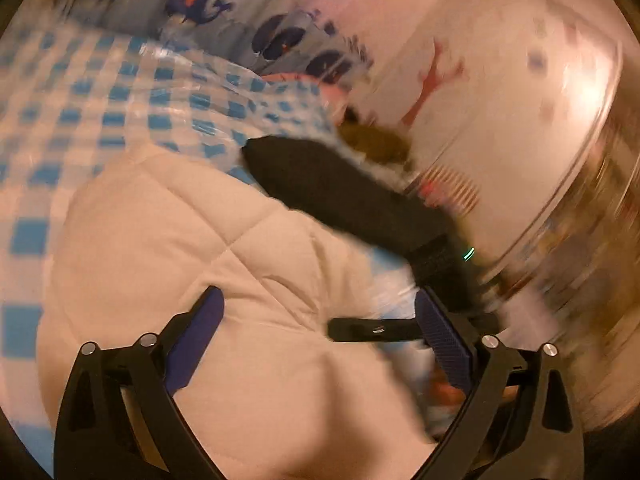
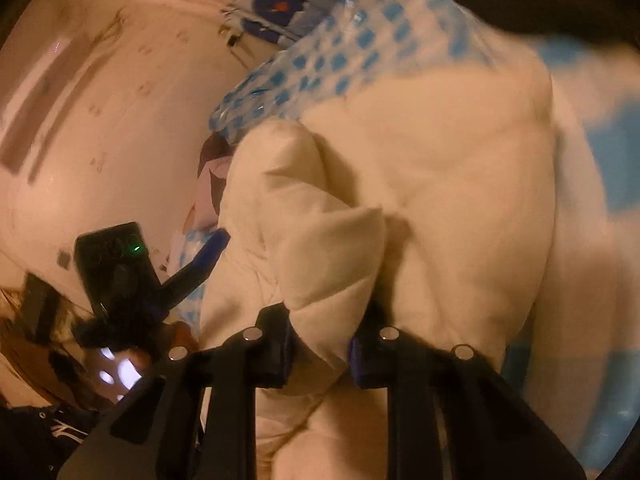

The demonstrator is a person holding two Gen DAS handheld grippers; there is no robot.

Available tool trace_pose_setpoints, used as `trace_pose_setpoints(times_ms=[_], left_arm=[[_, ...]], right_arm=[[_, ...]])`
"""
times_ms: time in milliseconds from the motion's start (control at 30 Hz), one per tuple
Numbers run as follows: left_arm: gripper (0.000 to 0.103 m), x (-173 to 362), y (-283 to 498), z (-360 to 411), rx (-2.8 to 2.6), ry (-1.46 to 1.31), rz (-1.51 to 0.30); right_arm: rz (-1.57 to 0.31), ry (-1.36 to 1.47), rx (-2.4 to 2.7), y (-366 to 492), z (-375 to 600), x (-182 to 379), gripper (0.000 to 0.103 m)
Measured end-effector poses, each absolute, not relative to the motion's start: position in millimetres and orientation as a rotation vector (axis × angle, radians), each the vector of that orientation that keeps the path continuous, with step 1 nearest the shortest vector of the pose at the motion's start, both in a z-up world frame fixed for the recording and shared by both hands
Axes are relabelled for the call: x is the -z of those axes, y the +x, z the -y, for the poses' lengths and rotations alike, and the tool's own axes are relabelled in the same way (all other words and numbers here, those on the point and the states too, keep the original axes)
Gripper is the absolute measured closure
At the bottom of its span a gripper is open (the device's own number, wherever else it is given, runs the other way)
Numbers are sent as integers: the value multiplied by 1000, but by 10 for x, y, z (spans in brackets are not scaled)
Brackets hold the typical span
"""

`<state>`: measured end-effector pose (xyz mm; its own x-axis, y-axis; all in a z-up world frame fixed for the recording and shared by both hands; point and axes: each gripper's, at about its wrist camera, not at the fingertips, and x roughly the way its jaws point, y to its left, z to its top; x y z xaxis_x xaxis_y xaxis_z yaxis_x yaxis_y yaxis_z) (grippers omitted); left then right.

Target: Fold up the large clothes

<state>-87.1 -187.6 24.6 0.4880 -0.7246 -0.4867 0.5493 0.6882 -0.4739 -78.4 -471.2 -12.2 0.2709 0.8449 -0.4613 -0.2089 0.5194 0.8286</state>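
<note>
Quilted garment [image 2: 420, 184] — fold clamped between right fingers [image 2: 320, 354]; left fingers [image 1: 320, 344] apart above it.

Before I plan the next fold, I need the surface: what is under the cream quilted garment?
A blue-and-white checked cover shows around the cream quilted garment, so the garment lies on it. Whatever sits directly beneath the garment is hidden.

Cream quilted garment [image 2: 440, 184] lies rumpled on blue-checked cloth [image 2: 360, 40], one fold bunched upward.
</note>
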Motion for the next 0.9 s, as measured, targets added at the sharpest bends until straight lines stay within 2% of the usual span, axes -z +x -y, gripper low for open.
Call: trace_pose_setpoints(times_ms=[67, 200, 233, 300, 367, 433, 533, 567, 600, 633, 733, 833, 900], left_arm=[[8, -230, -909, 1936, 766, -227, -710], [8, -237, -907, 1833, 771, -265, -697], [8, -233, -911, 1826, 766, -265, -693], [8, -238, -918, 1855, 751, -250, -686], [8, -260, -931, 1886, 734, -235, -684], [8, -289, -939, 1851, 722, -254, -676], [8, -362, -995, 1694, 687, -339, -649], [8, -386, -1004, 1644, 677, -364, -649], [8, -384, -991, 1629, 674, -368, -654], [8, -348, -956, 1631, 668, -366, -654], [8, -149, -754, 1724, 587, -338, -649], [8, -80, -573, 1773, 521, -329, -661], [8, -116, -567, 1725, 536, -343, -672]], right_arm=[[-1064, 722, -796, -781, 4726, 95, 80], [-941, 644, -661, -955, 4870, -389, 60], [-856, 654, -611, -1028, 4912, -569, 55], [-688, 826, -666, -1123, 4966, -800, 33], [-584, 1056, -712, -1094, 4899, -751, 27], [-530, 1258, -706, -992, 4803, -496, 27], [-595, 1219, -571, -684, 4618, -50, 27], [-659, 1200, -533, -550, 4573, 132, 32], [-712, 1195, -506, -423, 4559, 302, 44], [-734, 1175, -492, -323, 4522, 372, 47], [-822, 994, -483, 76, 4294, 429, 48], [-913, 940, -486, 332, 4231, 437, 47], [-875, 891, -478, 196, 4289, 204, 45]])
